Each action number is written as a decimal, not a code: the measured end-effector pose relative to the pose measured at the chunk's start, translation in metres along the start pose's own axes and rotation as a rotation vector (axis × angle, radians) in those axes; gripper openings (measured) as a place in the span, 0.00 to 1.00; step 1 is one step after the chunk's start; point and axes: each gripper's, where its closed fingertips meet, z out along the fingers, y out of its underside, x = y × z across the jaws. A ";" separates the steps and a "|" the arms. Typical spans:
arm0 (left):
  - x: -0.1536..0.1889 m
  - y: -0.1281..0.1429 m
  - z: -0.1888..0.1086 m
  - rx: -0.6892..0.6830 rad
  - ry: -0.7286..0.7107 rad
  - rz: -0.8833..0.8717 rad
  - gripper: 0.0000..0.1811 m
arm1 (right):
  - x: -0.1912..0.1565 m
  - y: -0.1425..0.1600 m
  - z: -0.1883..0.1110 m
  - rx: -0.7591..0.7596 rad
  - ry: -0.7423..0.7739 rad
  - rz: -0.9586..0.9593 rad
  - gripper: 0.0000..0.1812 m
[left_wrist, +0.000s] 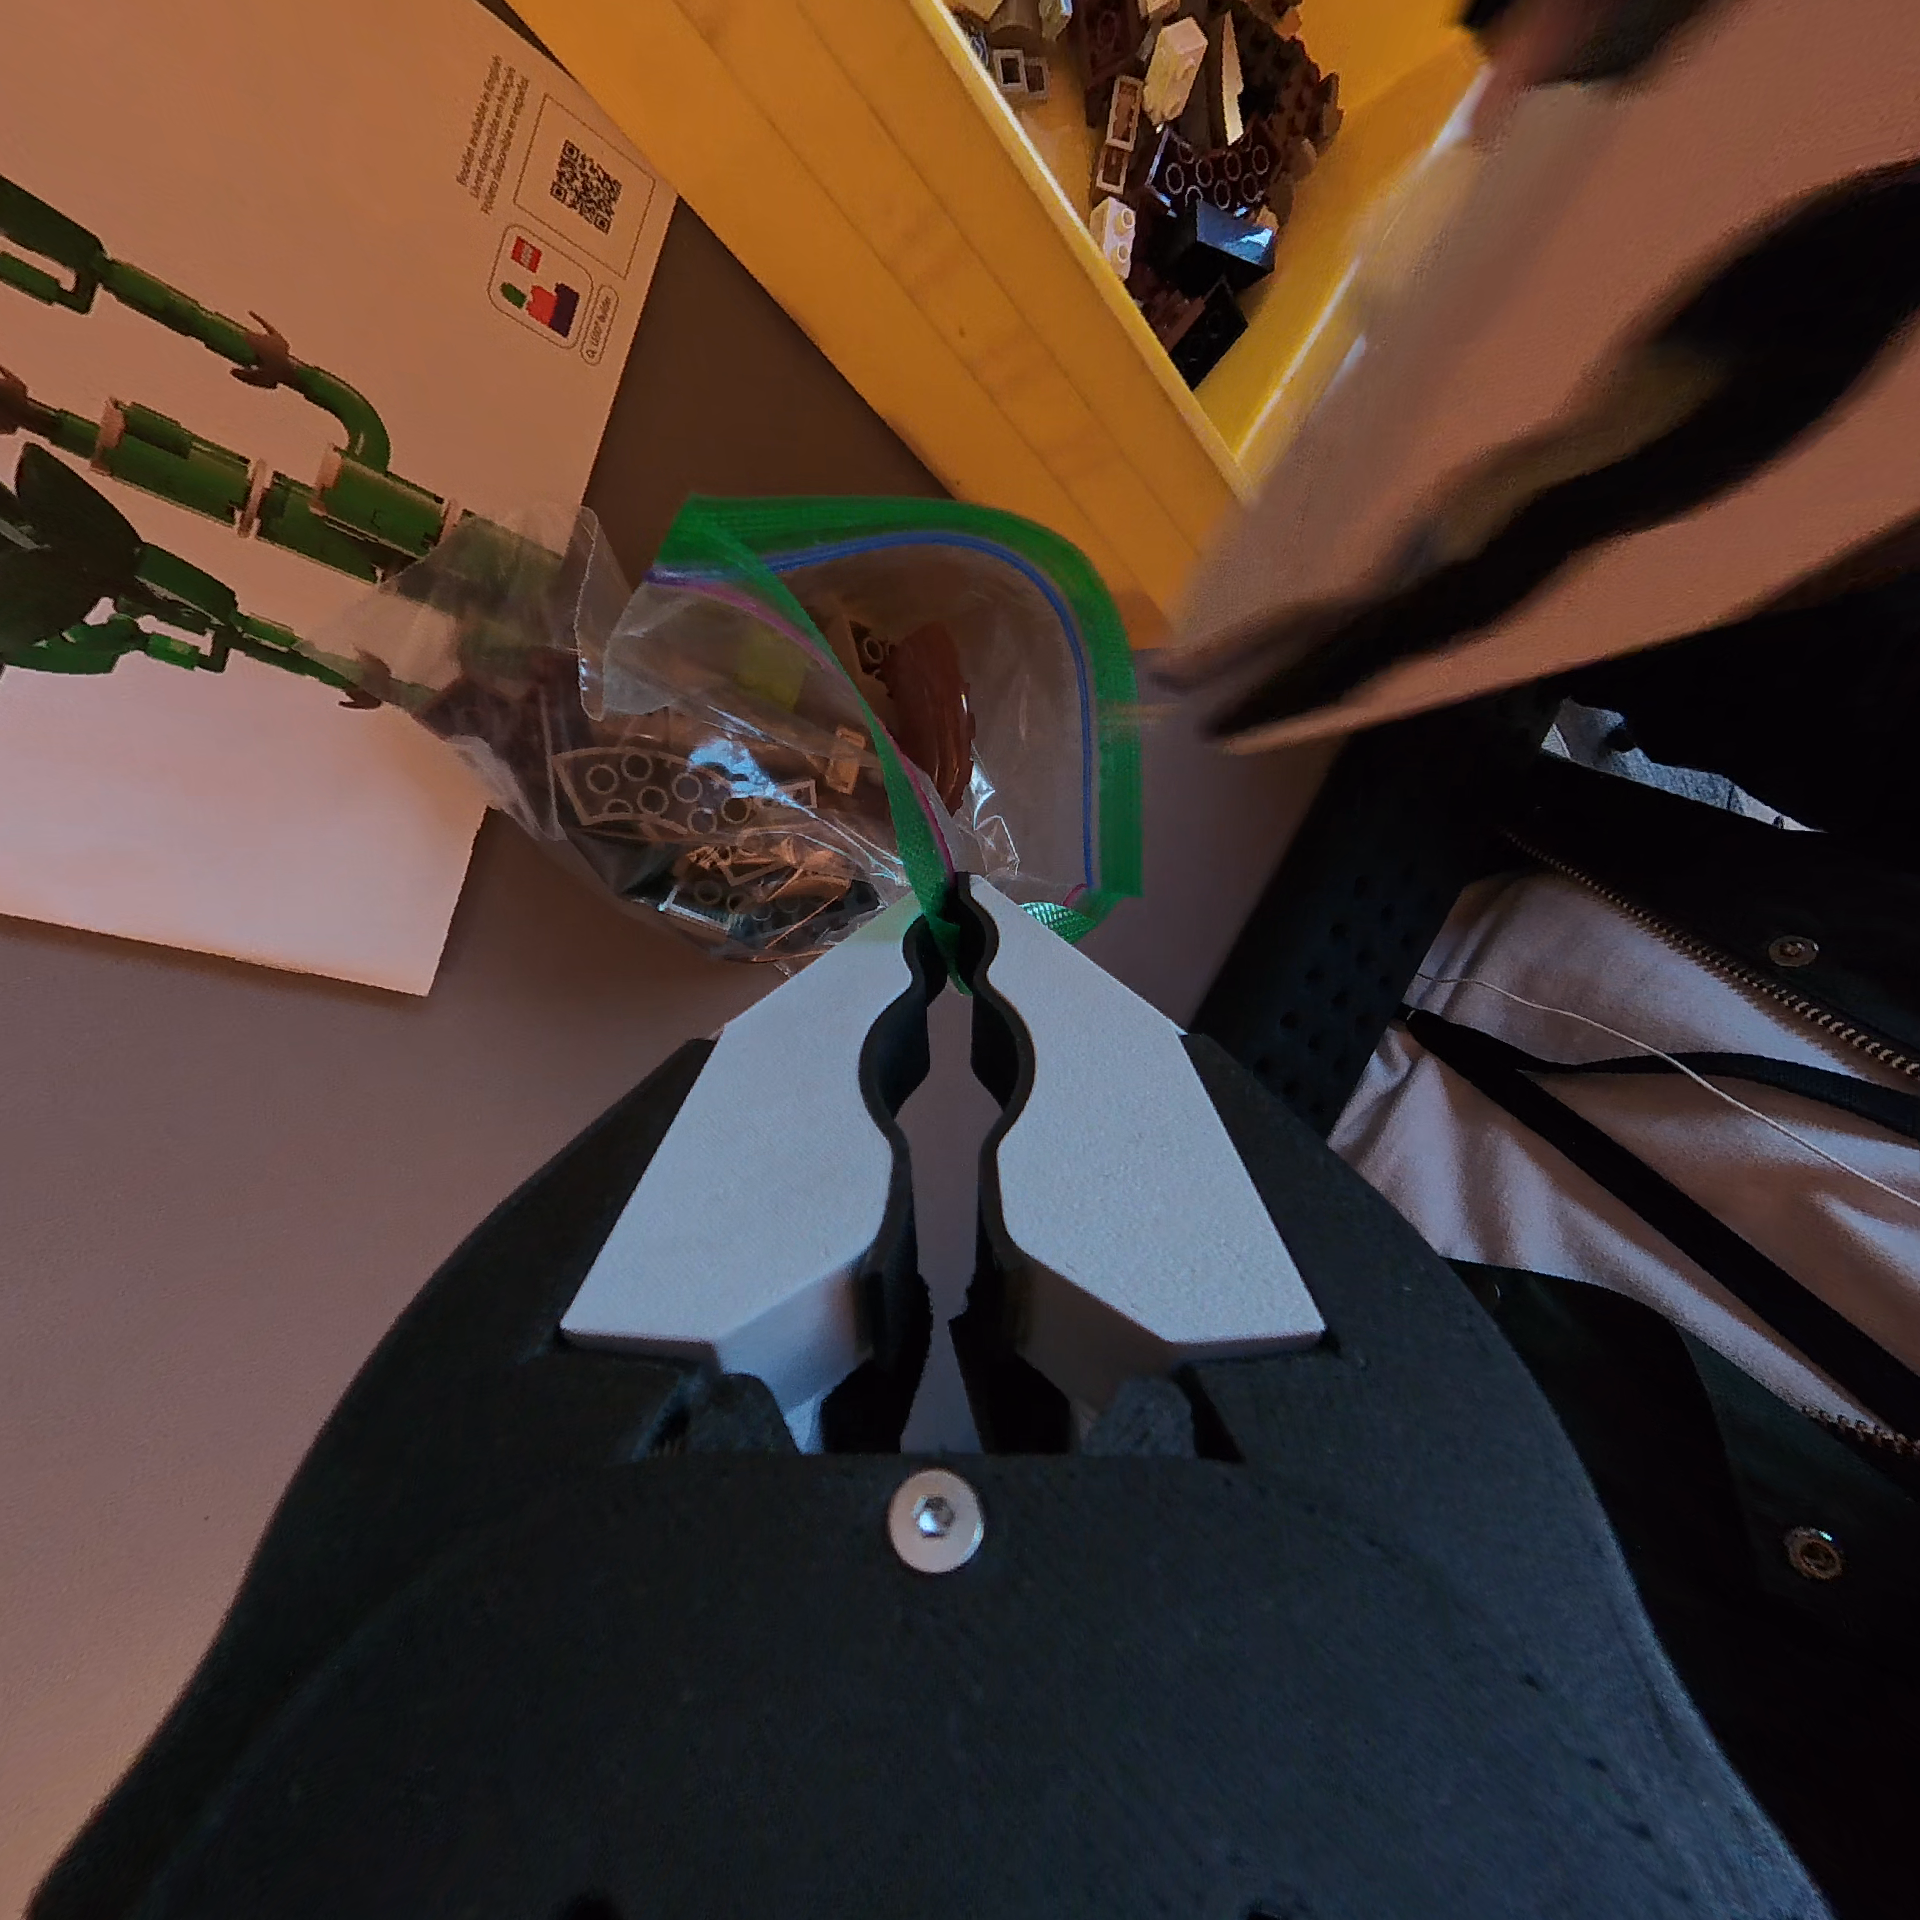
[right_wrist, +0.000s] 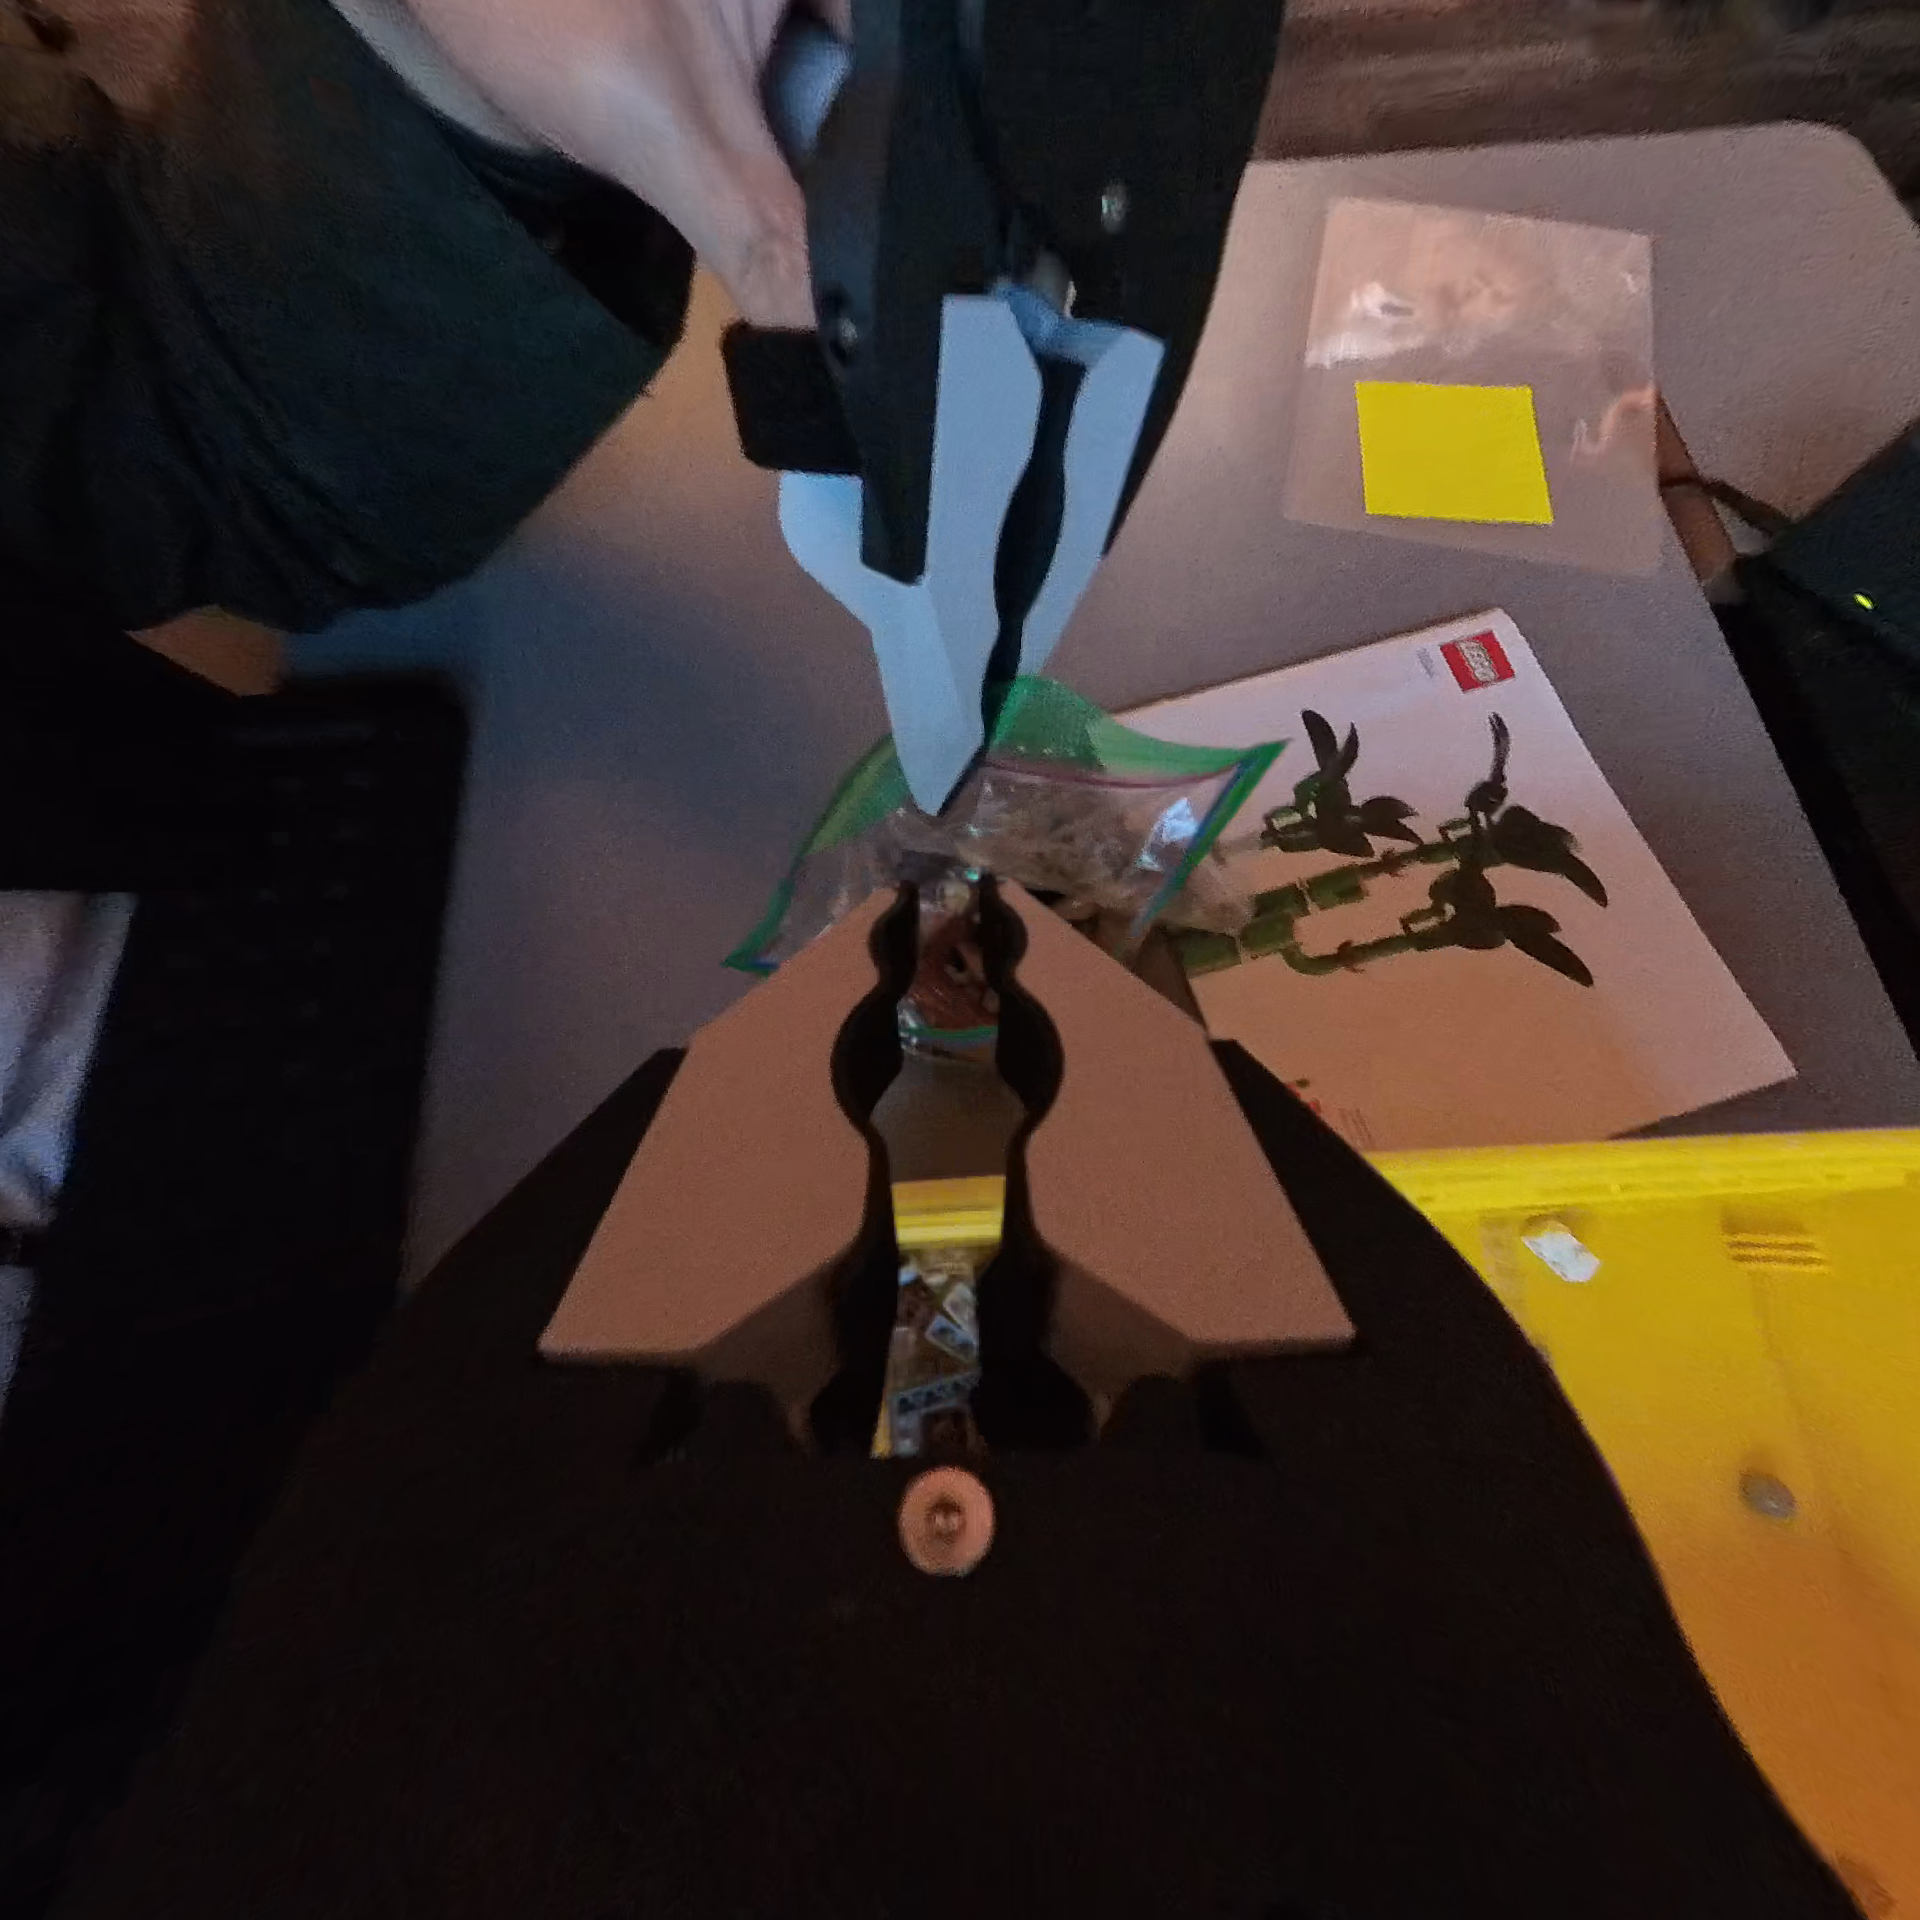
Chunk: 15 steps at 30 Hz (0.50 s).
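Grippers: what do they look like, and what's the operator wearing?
Both match: the left gripper and right gripper each have a matte black textured body, two pale angular fingers with wavy black inner pads, and one silver screw centred on the body. No cables visible. The person wears a dark sleeve.
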 end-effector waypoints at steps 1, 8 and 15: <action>0.000 0.000 0.000 0.000 0.000 0.000 0.00 | 0.004 0.006 0.004 -0.037 0.021 -0.005 0.08; -0.001 0.000 -0.001 0.003 0.001 -0.004 0.00 | 0.032 0.021 -0.033 -0.039 0.109 0.044 0.07; -0.001 0.001 0.001 -0.004 0.001 -0.003 0.00 | 0.061 0.142 -0.016 -0.514 0.145 0.203 0.14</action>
